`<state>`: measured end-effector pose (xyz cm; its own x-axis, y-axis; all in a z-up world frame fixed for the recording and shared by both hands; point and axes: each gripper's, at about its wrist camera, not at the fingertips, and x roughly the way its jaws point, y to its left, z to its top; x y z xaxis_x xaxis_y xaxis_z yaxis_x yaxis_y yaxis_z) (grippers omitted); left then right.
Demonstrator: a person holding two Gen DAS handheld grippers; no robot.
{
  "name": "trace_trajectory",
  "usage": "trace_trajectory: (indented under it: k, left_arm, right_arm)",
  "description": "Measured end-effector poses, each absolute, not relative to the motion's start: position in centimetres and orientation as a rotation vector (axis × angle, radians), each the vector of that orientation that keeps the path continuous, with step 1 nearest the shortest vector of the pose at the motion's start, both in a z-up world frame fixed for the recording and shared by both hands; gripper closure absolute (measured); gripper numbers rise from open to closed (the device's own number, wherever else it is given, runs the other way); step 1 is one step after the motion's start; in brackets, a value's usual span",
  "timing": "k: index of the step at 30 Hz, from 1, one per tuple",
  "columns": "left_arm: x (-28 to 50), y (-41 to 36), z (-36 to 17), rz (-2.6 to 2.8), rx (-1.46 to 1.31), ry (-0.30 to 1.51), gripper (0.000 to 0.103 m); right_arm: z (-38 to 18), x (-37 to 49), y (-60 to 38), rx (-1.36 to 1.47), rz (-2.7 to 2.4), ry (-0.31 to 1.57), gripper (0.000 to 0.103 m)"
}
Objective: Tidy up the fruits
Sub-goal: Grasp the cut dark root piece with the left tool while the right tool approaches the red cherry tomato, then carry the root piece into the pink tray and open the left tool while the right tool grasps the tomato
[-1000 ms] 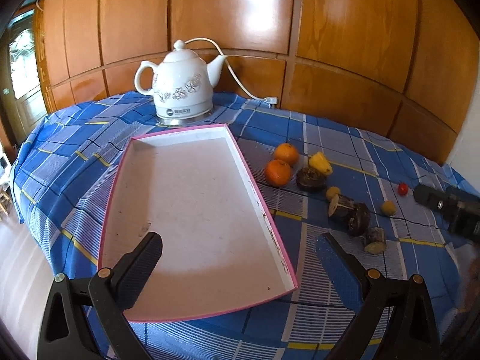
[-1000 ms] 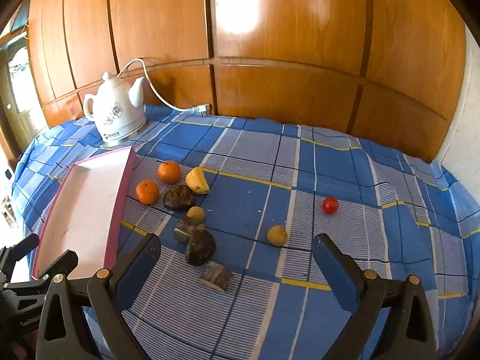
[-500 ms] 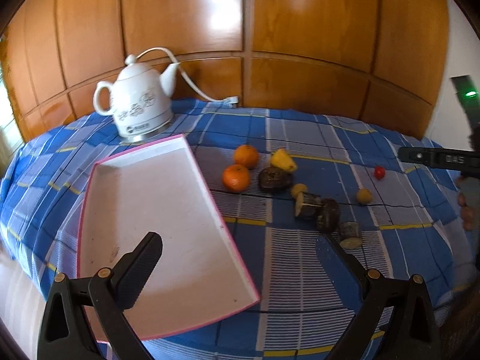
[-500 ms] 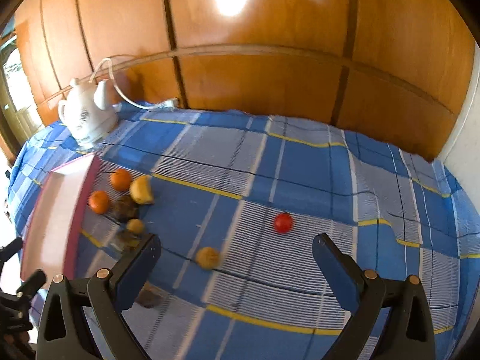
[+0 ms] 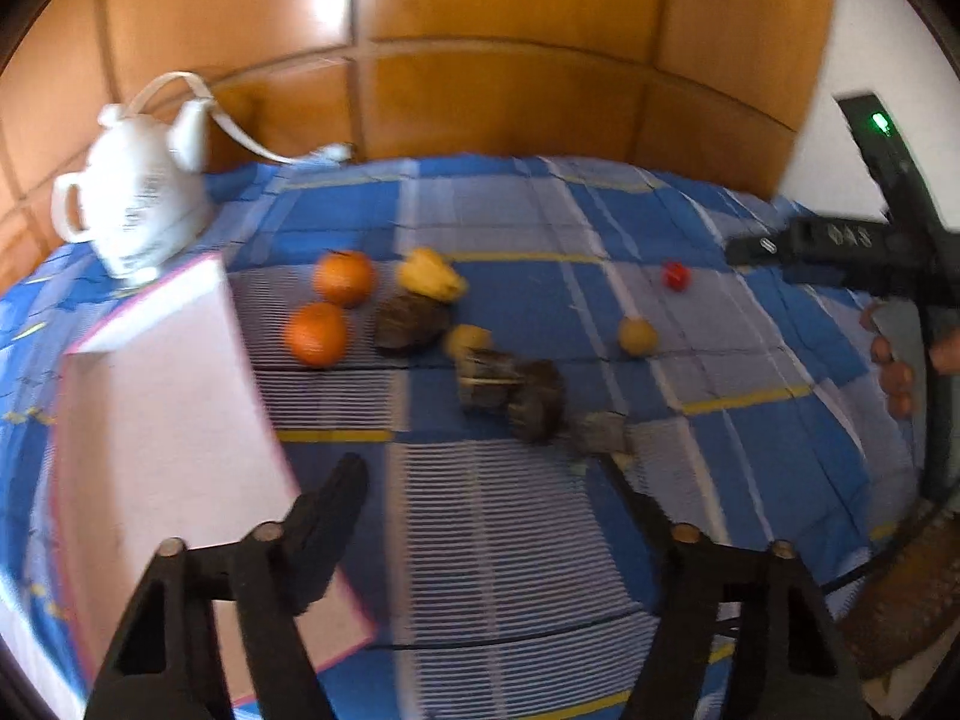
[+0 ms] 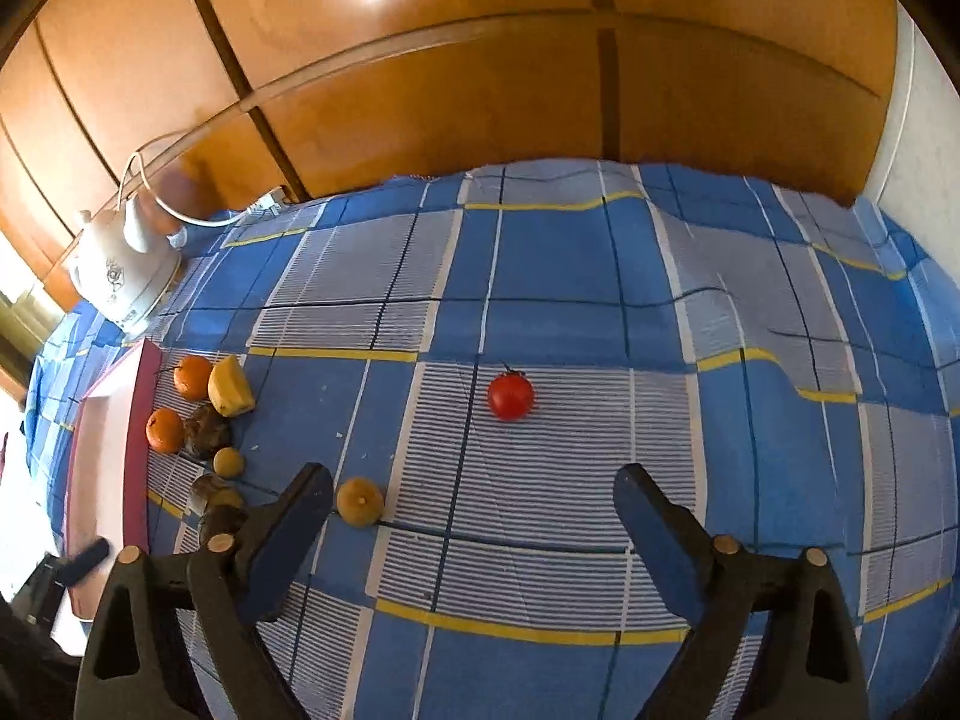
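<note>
Both grippers are black plastic. The right gripper has blue pads and round tan pins. A bare hand grips its handle.

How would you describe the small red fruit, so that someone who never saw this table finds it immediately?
Start at the white kettle at the back of the blue checked tablecloth, then pass the pink-rimmed tray and the cluster of fruits beside it. The small red fruit lies alone farther right on a striped square. It is the only red one, round and smooth, touching nothing.
</note>
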<state>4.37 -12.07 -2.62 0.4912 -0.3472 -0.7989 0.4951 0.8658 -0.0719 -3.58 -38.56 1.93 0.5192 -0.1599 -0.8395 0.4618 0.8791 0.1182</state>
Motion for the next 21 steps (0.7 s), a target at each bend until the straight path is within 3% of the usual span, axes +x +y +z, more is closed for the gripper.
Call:
trace_trajectory:
  k: [7, 13, 16, 18, 21]
  left_arm:
    - [4.2, -16.4, -4.3, -0.632, 0.209, 0.994, 0.056]
    - [5.5, -18.6, -6.3, -0.617, 0.185, 1.048, 0.06]
    - [6.0, -19.1, -7.4, -0.592, 0.202, 1.049, 0.07]
    - [5.9, -18.9, -7.6, -0.598, 0.186, 1.036, 0.07]
    - [5.6, -18.3, -7.4, -0.61, 0.165, 1.026, 0.07]
  right_arm:
    - [2.1, -3.5, -38.7, 0.366, -0.373, 0.953, 0.013]
    - [3.0, -4.5, -40.8, 0.444, -0.44, 0.878, 0.018]
    - [2.8, -5.7, -43.1, 0.549, -0.501, 0.826, 0.028]
    - [2.1, -6.0, -44.2, 0.621, -0.51, 0.825, 0.043]
    - [0.8, -5.8, -44.8, 0.676, -0.501, 0.86, 0.054]
